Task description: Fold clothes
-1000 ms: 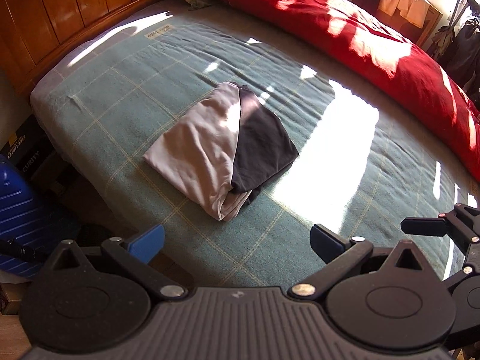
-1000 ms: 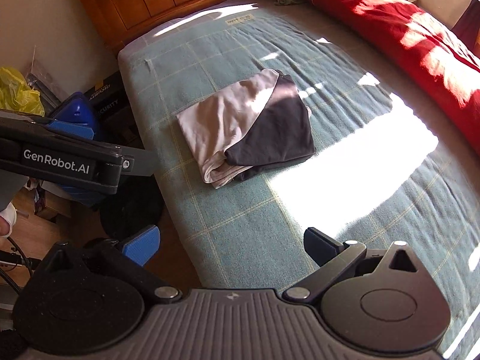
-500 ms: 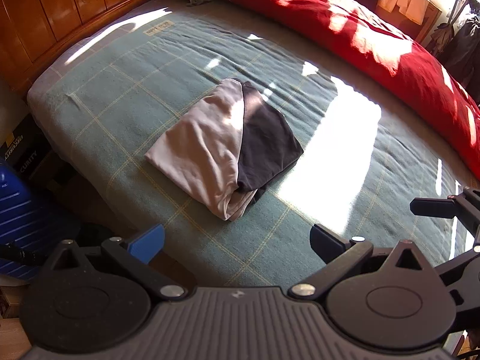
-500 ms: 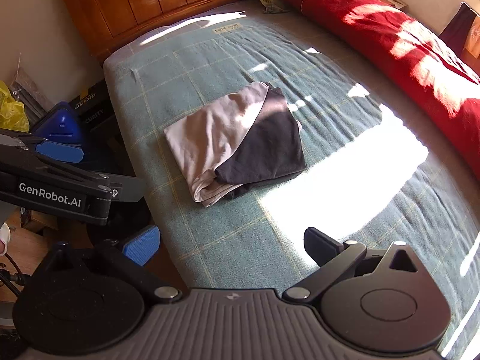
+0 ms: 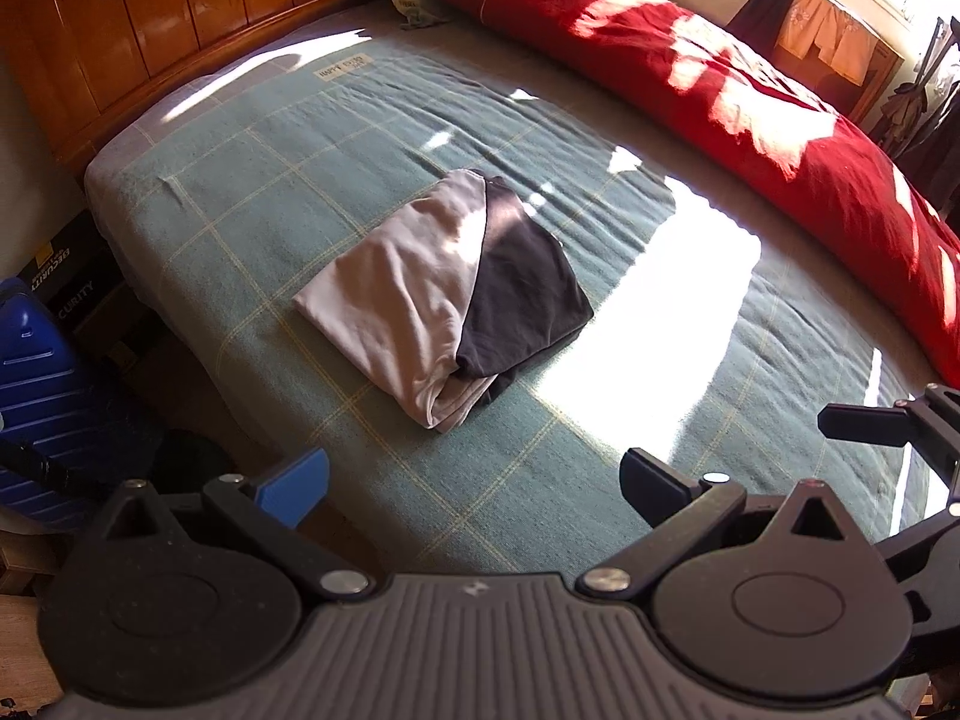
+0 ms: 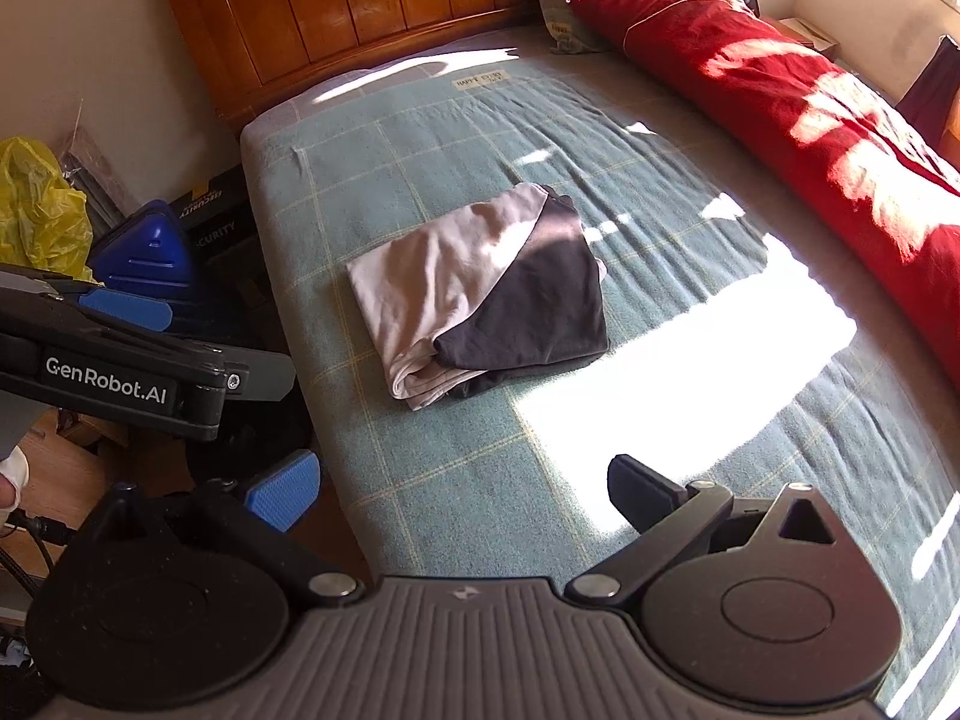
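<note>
A folded garment (image 5: 444, 294), half pale grey and half black, lies flat in a compact bundle on the green checked blanket (image 5: 252, 228); the right wrist view shows the garment (image 6: 480, 294) too. My left gripper (image 5: 474, 483) hovers open over the bed's near edge, well short of the bundle, nothing between its fingers. My right gripper (image 6: 462, 489) is open too, also back from the bundle and holding nothing. The left gripper's body (image 6: 114, 360) shows at the left of the right wrist view.
A red duvet (image 5: 750, 114) runs along the far side of the bed. A wooden headboard (image 6: 360, 6) stands behind. Beside the bed sit a blue suitcase (image 5: 36, 396), a cardboard box (image 6: 216, 216) and a yellow bag (image 6: 36, 210). Clothes hang at the far right (image 5: 822, 36).
Both grippers have drawn back and lifted slightly, so more of the headboard and bedside shows. The folded garment has not moved. Both stay open.
</note>
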`<state>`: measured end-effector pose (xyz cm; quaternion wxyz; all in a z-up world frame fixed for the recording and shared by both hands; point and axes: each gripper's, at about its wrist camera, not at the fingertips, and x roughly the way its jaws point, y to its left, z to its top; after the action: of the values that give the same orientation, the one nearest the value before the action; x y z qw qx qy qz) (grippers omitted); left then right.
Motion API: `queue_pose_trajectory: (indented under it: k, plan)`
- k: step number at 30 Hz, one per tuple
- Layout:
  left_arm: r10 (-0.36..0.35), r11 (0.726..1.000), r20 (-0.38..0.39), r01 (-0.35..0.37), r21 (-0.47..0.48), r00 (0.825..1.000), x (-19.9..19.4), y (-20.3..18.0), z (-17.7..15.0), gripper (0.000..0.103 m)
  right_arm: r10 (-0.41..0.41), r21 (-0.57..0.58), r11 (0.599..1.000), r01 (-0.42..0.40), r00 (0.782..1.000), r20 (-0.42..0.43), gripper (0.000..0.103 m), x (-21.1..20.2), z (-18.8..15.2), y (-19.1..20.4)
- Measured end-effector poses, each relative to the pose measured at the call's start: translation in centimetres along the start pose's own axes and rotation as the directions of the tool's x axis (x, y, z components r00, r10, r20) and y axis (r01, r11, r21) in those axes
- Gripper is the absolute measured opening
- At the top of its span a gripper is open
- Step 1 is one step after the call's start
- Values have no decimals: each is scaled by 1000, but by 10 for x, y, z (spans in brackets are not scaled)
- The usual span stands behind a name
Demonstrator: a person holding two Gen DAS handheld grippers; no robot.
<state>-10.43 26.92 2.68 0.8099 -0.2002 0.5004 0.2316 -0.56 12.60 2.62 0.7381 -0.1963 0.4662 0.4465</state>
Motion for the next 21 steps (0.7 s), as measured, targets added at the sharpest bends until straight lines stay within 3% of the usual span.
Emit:
queue_pose_trajectory:
  k: [21]
  plan:
    - [53,998,2,-53,-28,999,-5,-12,-8,103,23,-4,1000,-23,1000,21,103,-8,-5,-13]
